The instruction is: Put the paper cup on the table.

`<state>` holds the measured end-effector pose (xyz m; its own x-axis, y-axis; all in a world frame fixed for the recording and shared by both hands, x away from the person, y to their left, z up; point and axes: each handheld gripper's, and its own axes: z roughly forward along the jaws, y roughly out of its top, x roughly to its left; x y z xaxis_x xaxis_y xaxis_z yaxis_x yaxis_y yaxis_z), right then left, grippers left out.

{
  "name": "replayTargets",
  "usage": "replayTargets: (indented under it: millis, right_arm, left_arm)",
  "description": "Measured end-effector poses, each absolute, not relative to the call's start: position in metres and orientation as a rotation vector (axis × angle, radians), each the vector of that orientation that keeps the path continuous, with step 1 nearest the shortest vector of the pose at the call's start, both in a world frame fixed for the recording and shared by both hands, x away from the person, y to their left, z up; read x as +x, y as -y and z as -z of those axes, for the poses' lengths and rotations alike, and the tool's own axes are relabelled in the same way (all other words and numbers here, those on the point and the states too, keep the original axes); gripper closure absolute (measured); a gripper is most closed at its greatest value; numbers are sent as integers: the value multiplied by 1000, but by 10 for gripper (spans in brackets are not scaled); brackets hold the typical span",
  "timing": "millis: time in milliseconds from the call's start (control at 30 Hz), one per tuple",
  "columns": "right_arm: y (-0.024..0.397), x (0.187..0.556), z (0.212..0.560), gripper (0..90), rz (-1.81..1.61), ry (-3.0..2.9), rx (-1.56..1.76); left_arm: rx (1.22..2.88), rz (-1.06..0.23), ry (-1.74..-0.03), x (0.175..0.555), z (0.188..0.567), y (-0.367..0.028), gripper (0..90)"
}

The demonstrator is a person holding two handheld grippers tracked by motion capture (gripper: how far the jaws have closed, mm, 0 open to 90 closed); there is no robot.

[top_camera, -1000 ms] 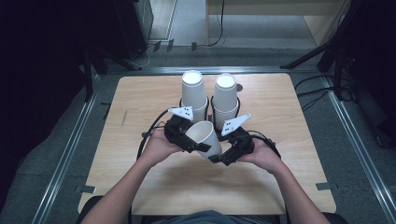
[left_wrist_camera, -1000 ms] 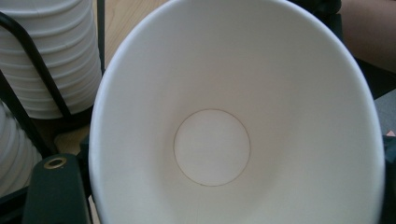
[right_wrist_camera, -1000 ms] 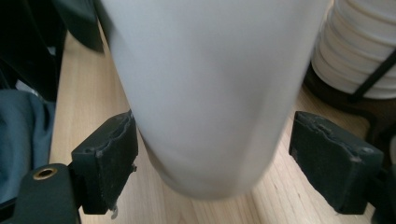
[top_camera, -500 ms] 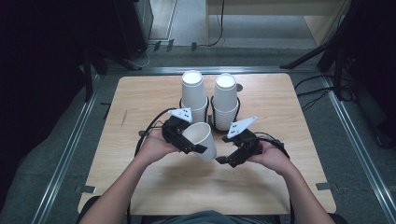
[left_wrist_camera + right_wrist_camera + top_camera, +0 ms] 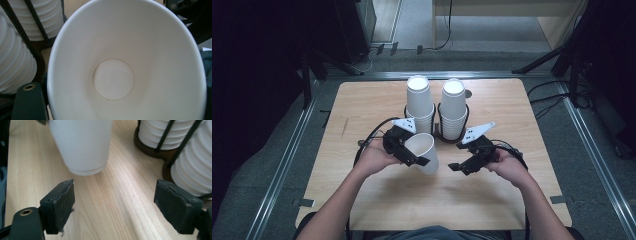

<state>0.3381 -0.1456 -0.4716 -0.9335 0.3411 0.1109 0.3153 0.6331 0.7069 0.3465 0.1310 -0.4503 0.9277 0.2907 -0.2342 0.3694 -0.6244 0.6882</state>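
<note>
A: Centre of the high view, the left gripper [image 5: 408, 150] has a single white paper cup [image 5: 423, 151] clamped by its rim. In the left gripper view that cup [image 5: 125, 65] is seen mouth-on, right down to the round bottom, so the mouth faces back along the gripper.

B: And the cup's tilted. Its long axis runs from the mouth at upper left to the base at lower right of the high view, base pointing toward the other hand.

A: The right gripper [image 5: 466, 165] sits just to the right of it, jaws wide apart and holding nothing. In its own view the gripper [image 5: 113, 203] looks between two spread pads, with the cup's base [image 5: 82, 147] hanging at top left, a bit off the centreline.

B: That offset is what counts. If the right hand means to take the base, I'd say it has to slide toward the left of its own view first. It's the nearer free hand, apart from the cup but close.

A: Room to move? Behind them, upper centre, two tall cup stacks [image 5: 435, 106] stand in a dark wire holder [image 5: 436, 125], near both grippers.

B: So crowded at the back. The wooden table [image 5: 437, 200] lies open toward the bottom edge, and out to both sides.
</note>
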Motion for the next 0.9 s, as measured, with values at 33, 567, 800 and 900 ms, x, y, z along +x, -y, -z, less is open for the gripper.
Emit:
replayTargets:
  millis: [33, 567, 800, 900]
  right_arm:
    - [146, 339, 471, 175, -1212, -2806, 575]
    - [153, 350, 473, 182, -1219, -2812, 606]
    - [154, 353, 475, 184, -1206, -2811, 611]
    - [155, 353, 475, 184, -1200, -2818, 606]
  left_arm:
    - [2291, 120, -466, 346, 451, -132, 169]
    - [2295, 98, -518, 346, 453, -151, 163]
    - [2294, 91, -539, 348, 453, -161, 162]
    - [2286, 98, -546, 347, 452, -164, 161]
